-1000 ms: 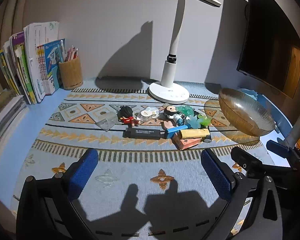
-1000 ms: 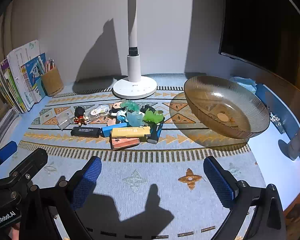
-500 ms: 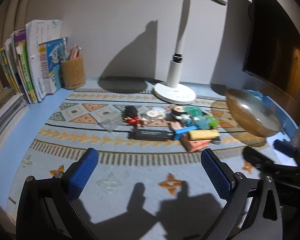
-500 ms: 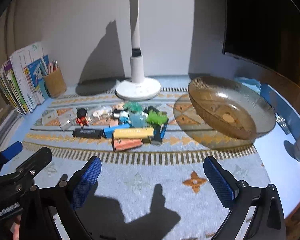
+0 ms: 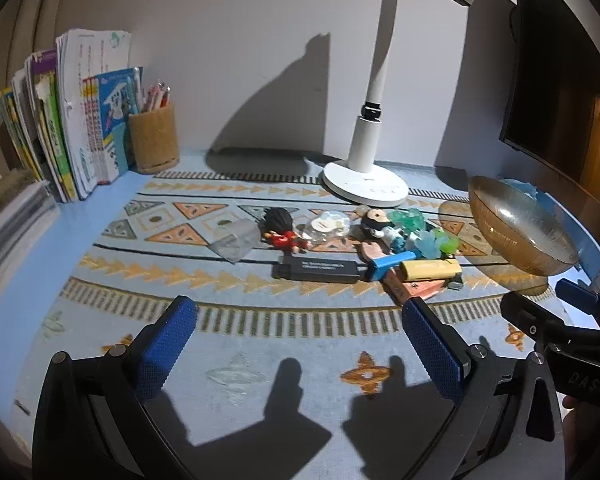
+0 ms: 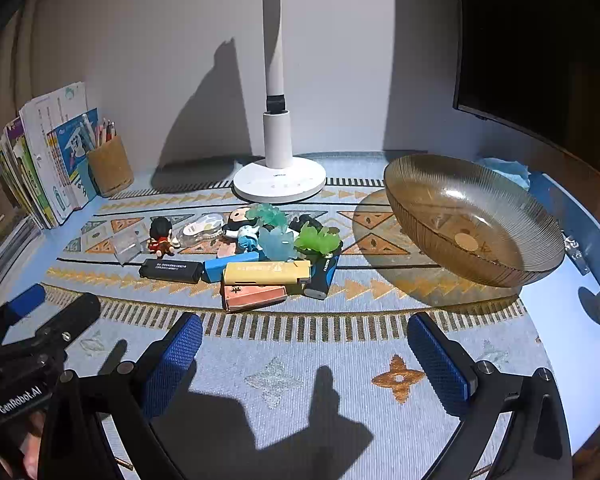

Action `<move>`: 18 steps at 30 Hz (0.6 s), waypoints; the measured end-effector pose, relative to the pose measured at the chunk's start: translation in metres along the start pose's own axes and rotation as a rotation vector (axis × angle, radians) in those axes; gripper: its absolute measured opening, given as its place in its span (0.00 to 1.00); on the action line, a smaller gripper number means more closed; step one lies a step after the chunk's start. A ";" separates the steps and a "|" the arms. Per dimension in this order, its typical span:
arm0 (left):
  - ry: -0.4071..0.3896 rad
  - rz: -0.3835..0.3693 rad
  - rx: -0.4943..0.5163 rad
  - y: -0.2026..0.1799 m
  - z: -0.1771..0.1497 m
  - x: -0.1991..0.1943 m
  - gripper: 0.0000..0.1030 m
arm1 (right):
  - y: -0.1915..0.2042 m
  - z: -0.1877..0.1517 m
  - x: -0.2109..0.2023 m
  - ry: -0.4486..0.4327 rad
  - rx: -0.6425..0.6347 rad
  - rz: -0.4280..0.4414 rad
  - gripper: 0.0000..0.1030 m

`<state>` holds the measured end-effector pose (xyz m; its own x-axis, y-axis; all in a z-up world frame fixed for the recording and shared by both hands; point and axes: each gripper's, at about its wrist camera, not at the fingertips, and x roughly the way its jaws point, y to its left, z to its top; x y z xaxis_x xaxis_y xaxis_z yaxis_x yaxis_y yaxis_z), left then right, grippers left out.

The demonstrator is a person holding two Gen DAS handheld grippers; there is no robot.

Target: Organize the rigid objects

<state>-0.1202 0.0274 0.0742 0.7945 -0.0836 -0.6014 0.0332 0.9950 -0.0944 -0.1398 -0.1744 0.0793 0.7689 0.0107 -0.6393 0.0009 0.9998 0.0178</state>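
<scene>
A cluster of small items lies mid-mat: a black bar [image 6: 171, 270], a yellow bar [image 6: 267, 272], a pink block [image 6: 254, 296], a blue bar [image 6: 230, 265], a red-suited figurine [image 6: 161, 237], green and teal clumps [image 6: 318, 239] and a clear plastic piece [image 6: 126, 244]. An amber glass bowl [image 6: 472, 220] stands at the right, holding only a small disc. My left gripper [image 5: 300, 340] is open above the mat's near part, short of the black bar [image 5: 318, 270]. My right gripper [image 6: 306, 360] is open too, in front of the pink block. Both hold nothing.
A white desk lamp [image 6: 278, 176] stands behind the cluster. Books [image 5: 80, 120] and a pencil cup [image 5: 154, 142] line the back left. A dark monitor [image 6: 540, 52] hangs at the right, over the bowl [image 5: 520, 232]. The patterned mat [image 6: 280, 380] covers the blue table.
Both grippers have pulled slightly back and turned a little; the left view has swung left, so the cluster and bowl sit further right. Nothing was taken hold of.
</scene>
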 end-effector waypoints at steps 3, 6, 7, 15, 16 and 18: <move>-0.007 0.008 -0.018 0.008 0.005 -0.003 0.99 | -0.002 0.001 0.002 0.005 0.004 0.001 0.99; -0.004 0.008 -0.038 0.015 0.009 -0.002 0.99 | -0.006 0.003 0.004 0.013 0.018 0.017 0.99; 0.000 0.005 -0.042 0.016 0.011 -0.001 0.99 | -0.007 0.004 0.005 0.013 0.020 0.018 0.99; 0.018 0.007 -0.027 0.014 0.015 0.009 0.99 | -0.013 0.012 0.009 0.014 0.027 0.015 0.99; 0.021 0.006 -0.021 0.013 0.016 0.010 0.99 | -0.014 0.013 0.010 0.019 0.027 0.016 0.99; 0.035 -0.005 0.001 0.014 0.019 0.014 0.99 | -0.016 0.015 0.013 0.030 0.027 0.019 0.99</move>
<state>-0.0972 0.0408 0.0790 0.7730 -0.0908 -0.6279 0.0380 0.9946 -0.0969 -0.1203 -0.1900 0.0817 0.7493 0.0306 -0.6615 0.0042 0.9987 0.0511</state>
